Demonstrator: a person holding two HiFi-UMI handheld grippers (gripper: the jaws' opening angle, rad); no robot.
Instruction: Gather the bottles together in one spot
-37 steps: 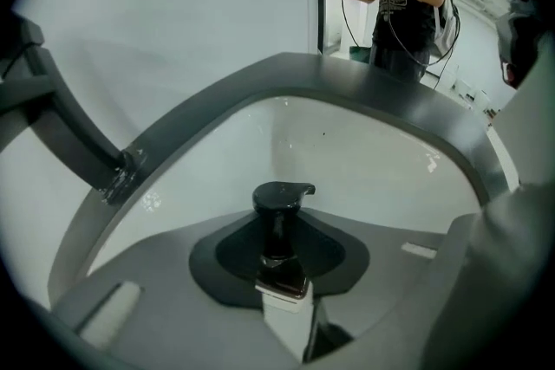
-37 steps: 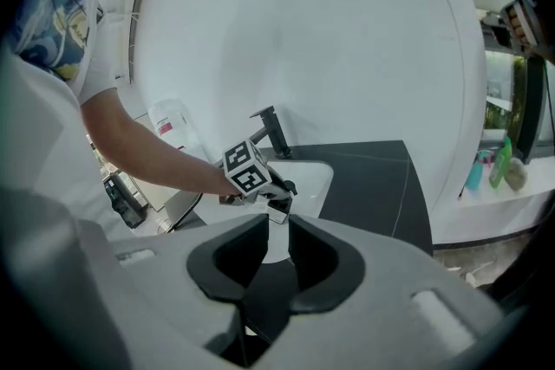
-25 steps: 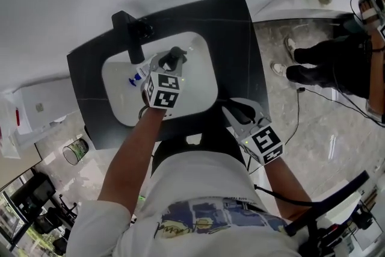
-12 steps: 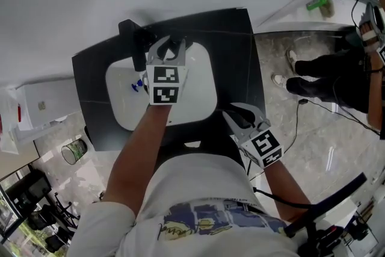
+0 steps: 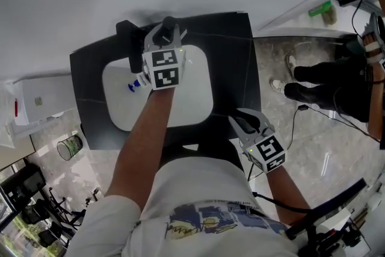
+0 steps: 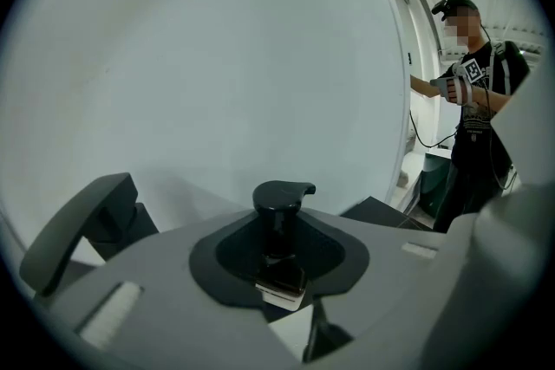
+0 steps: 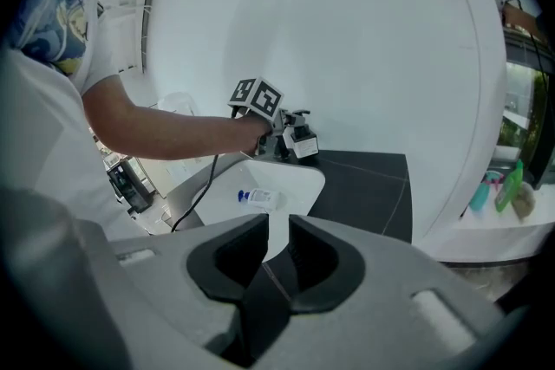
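One pump bottle (image 6: 281, 197) pinched in left hand-held gripper (image 5: 167, 38) over sink (image 5: 194, 99) rim; second bottle (image 7: 257, 197) lying in sink nearby; right hand-held gripper (image 5: 246, 122) slightly spread, empty.

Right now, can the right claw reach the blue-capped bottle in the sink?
Probably yes: the right claw is empty, and the bottle lies in open view below the left arm.

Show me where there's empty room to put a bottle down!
The black counter right of the white sink is bare. The sink's right half is free too. It's crowded at the back left: the faucet, the left gripper holding a pump bottle, and a small blue-capped bottle lying in the sink.
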